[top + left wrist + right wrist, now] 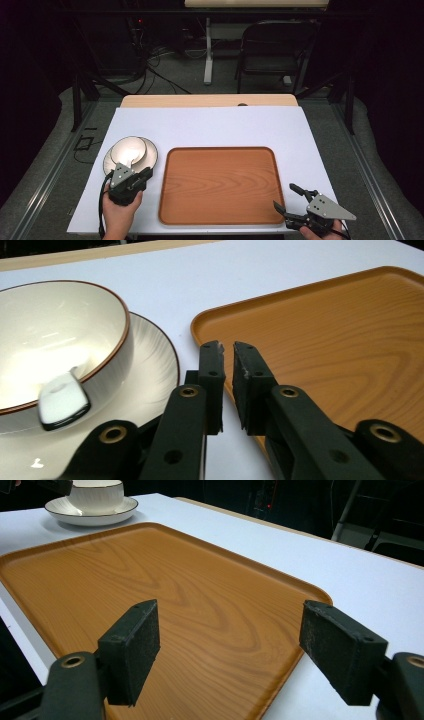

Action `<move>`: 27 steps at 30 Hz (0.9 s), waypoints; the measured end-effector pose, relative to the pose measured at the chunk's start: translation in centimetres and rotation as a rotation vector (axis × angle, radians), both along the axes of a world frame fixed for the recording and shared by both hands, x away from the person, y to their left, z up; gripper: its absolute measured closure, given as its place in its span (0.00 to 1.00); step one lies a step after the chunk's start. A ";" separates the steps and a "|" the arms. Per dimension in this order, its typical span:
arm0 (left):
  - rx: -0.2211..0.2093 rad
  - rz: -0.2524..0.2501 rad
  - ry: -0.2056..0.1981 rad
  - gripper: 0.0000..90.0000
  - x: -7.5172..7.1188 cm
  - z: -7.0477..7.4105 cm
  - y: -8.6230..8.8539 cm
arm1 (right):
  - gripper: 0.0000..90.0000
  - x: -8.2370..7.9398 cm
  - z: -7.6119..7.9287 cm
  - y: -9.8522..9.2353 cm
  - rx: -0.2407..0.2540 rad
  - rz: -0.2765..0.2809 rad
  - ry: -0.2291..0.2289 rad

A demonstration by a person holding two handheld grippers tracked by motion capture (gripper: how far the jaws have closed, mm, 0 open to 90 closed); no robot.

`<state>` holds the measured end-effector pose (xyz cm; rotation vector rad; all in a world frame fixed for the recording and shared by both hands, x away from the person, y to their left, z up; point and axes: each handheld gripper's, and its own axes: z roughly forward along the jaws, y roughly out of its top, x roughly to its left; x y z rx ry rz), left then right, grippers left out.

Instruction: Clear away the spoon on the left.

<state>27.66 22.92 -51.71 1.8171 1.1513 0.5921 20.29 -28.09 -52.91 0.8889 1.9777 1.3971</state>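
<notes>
My left gripper [227, 347], jaws nearly clenched on nothing, hangs beside the bowl [55, 340] on its plate [160, 365]. My right gripper [230, 640] gapes over the empty tray [220, 182]. Likely next: part my left jaws, grasp the crockery.

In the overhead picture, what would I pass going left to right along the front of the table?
Left claw in the person's left hand, just in front of the bowl on its plate → wooden tray → right claw, jaws spread wide, at the table's front right corner.
</notes>
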 end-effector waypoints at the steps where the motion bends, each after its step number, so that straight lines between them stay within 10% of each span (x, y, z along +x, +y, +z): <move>1: -0.001 0.005 0.000 0.95 0.0 0.0 0.1 | 0.26 0.0 0.0 0.0 0.000 0.000 0.000; 27: -0.013 0.119 0.026 1.00 0.3 0.3 3.4 | 0.26 0.0 0.0 0.0 0.000 -0.001 0.001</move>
